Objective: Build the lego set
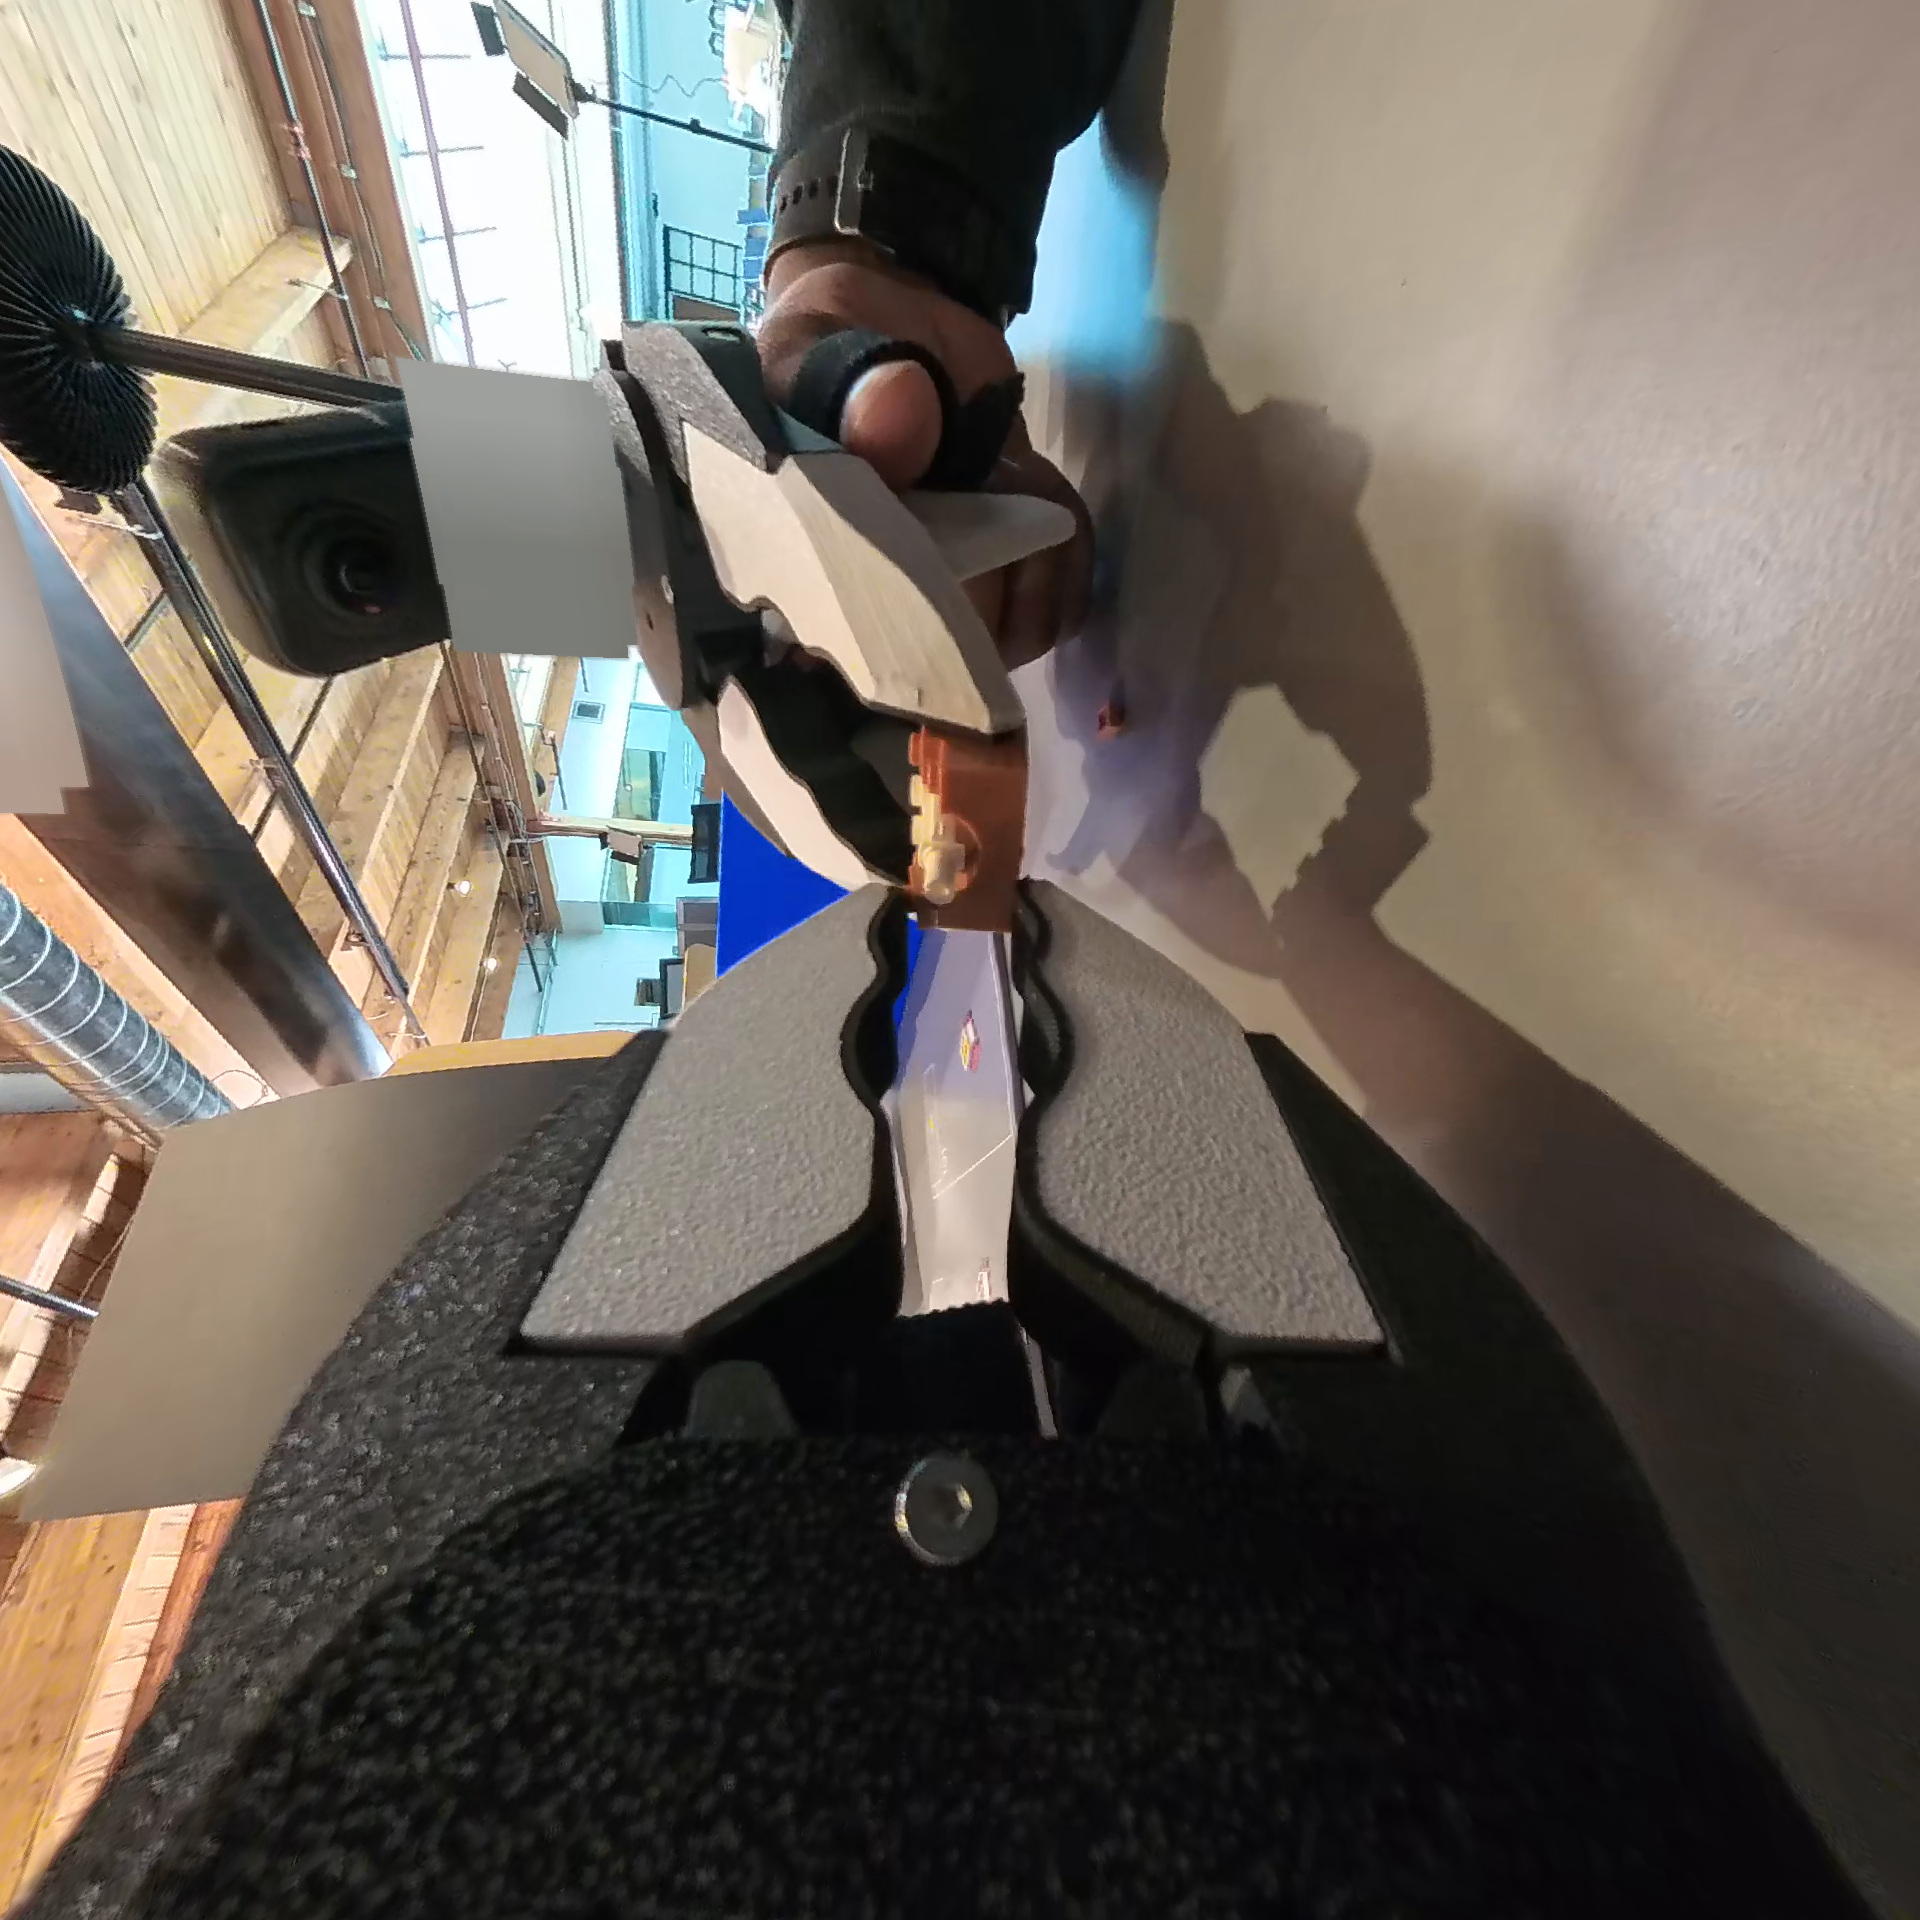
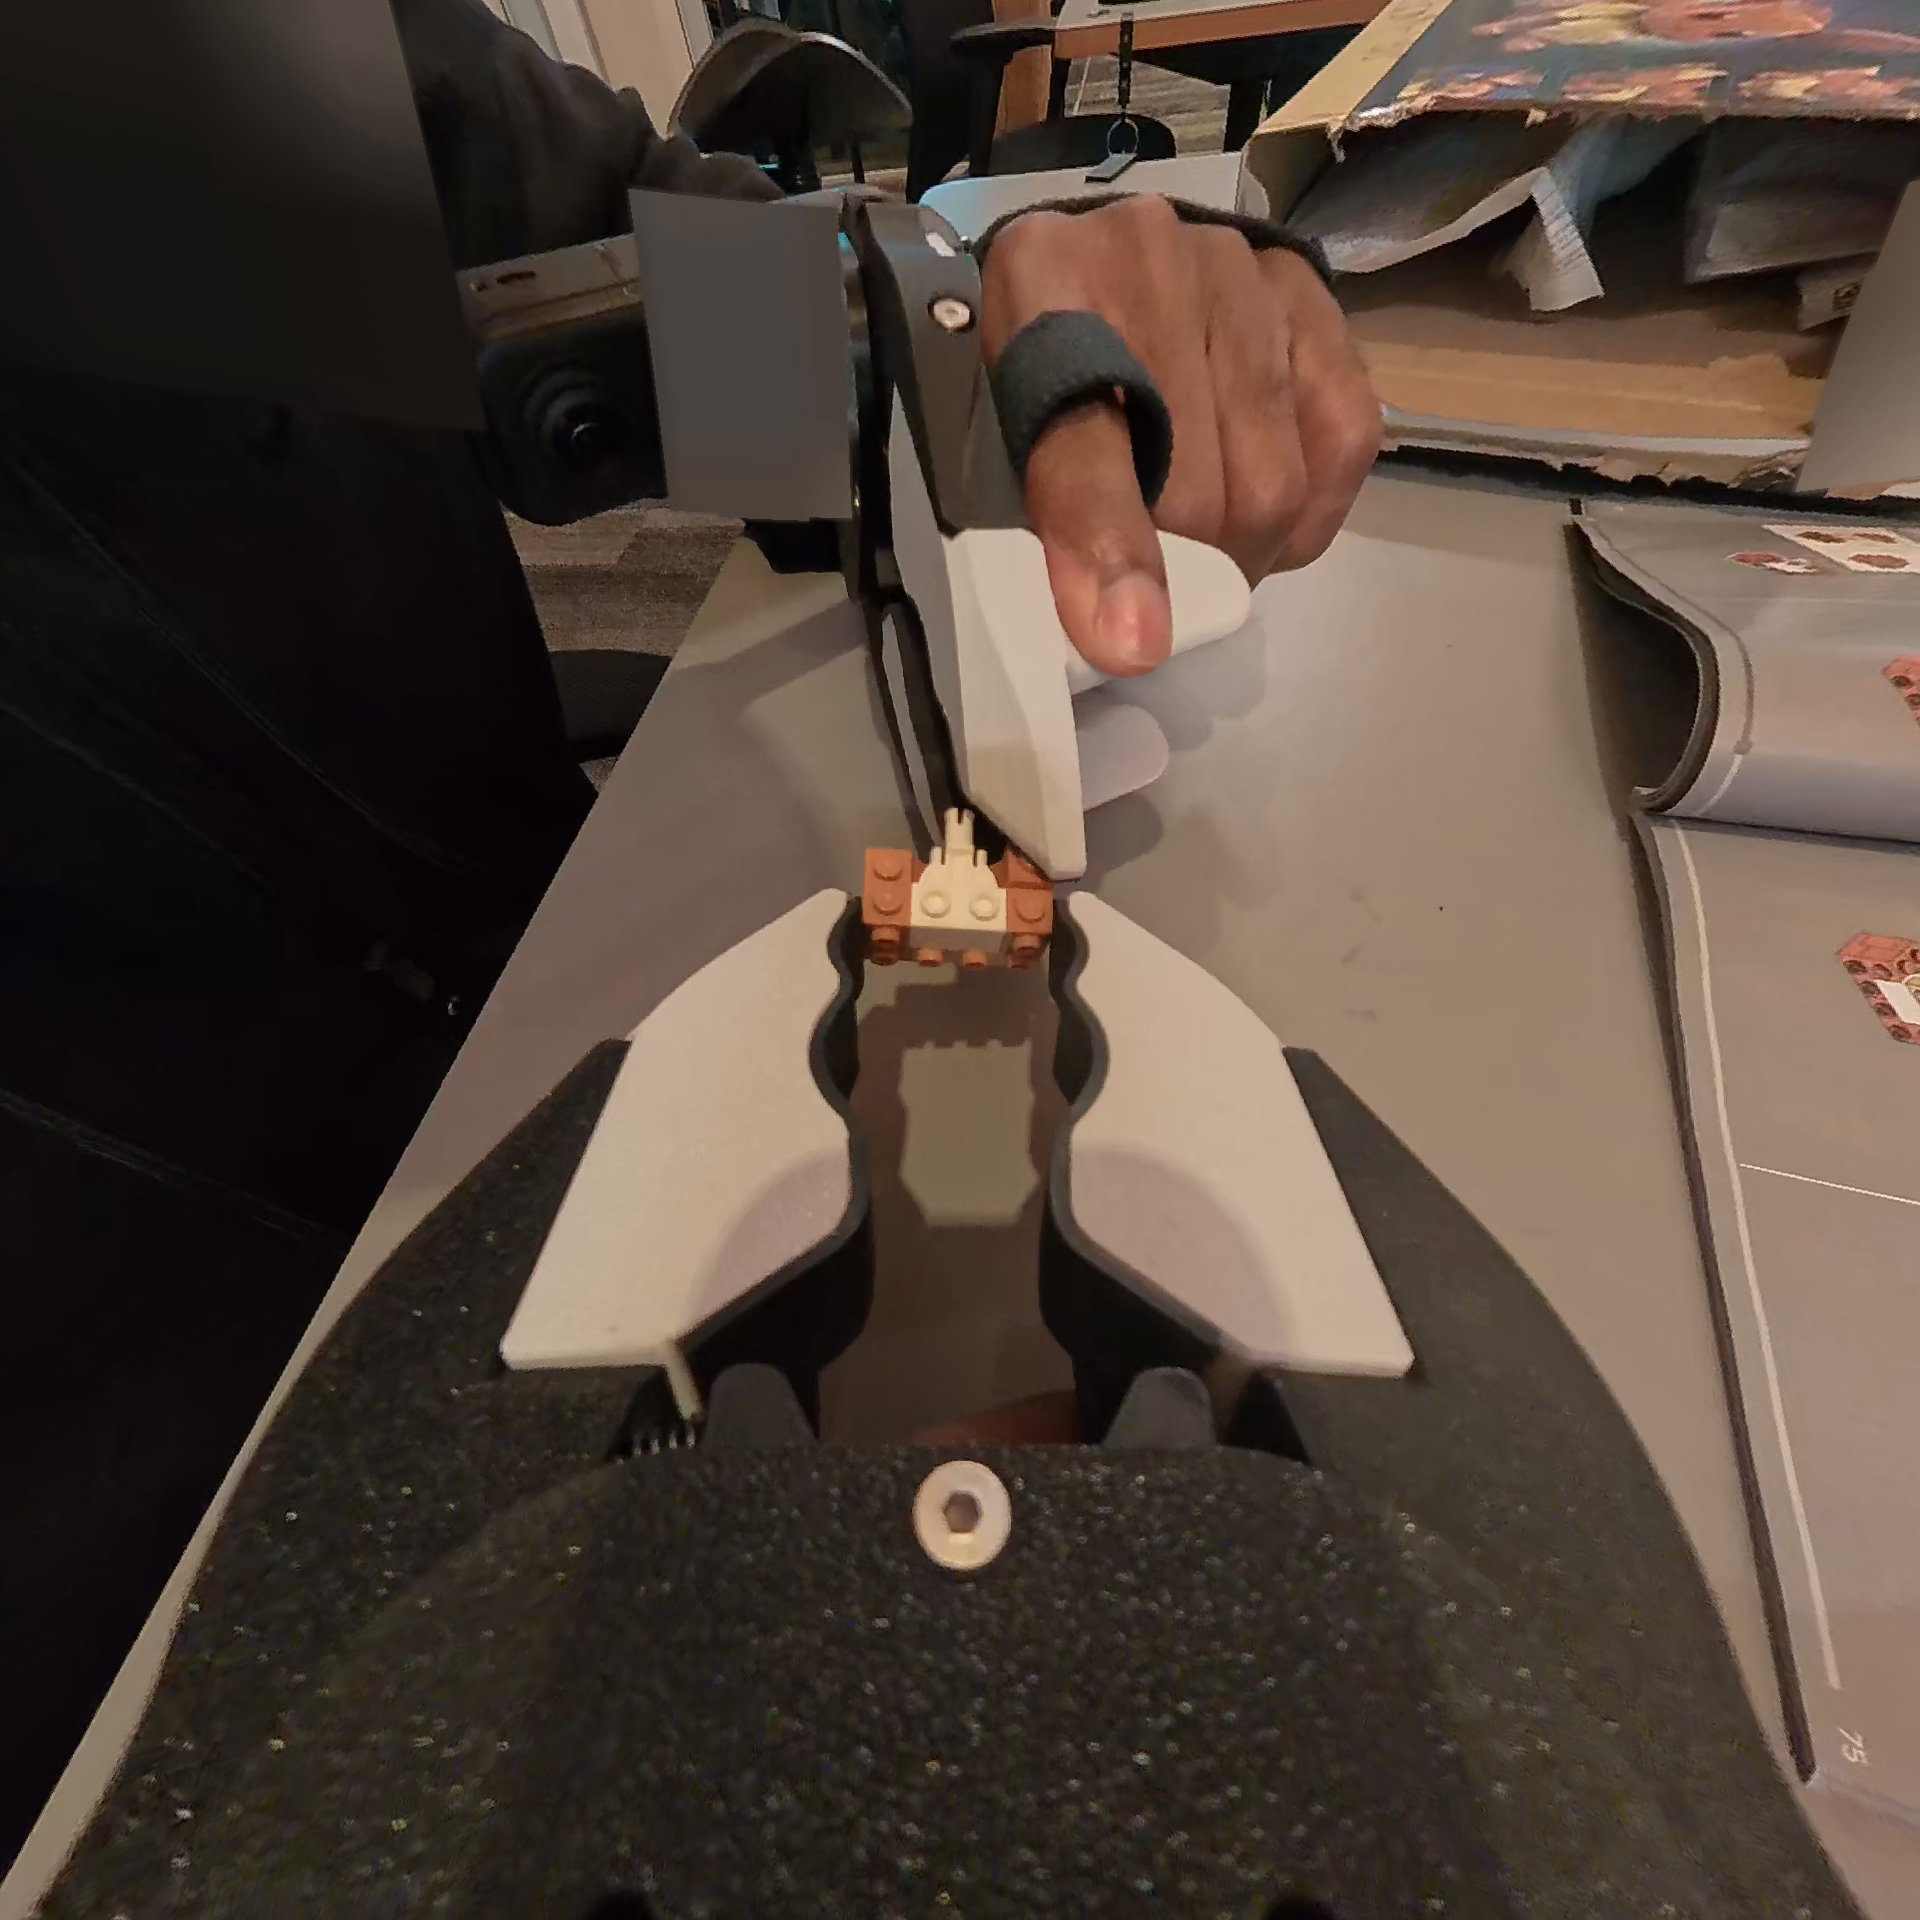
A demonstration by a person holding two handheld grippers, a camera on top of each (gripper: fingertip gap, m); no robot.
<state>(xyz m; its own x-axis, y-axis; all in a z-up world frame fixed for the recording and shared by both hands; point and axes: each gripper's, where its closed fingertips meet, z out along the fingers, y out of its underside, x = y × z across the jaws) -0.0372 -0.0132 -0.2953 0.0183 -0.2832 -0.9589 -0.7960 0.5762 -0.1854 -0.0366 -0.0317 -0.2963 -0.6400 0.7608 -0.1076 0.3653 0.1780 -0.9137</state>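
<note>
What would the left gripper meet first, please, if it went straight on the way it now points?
Most likely the right gripper. The brick model already sits at the left gripper fingers, and the right gripper's fingers lie directly beyond it, though depth is hard to judge.

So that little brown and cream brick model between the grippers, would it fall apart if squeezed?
The brick model looks stiff: hard studded plastic blocks. Probably light, being so small beside the right gripper. The thin cream peg sticking out of it seems likeliest to pop off if knocked.
</note>
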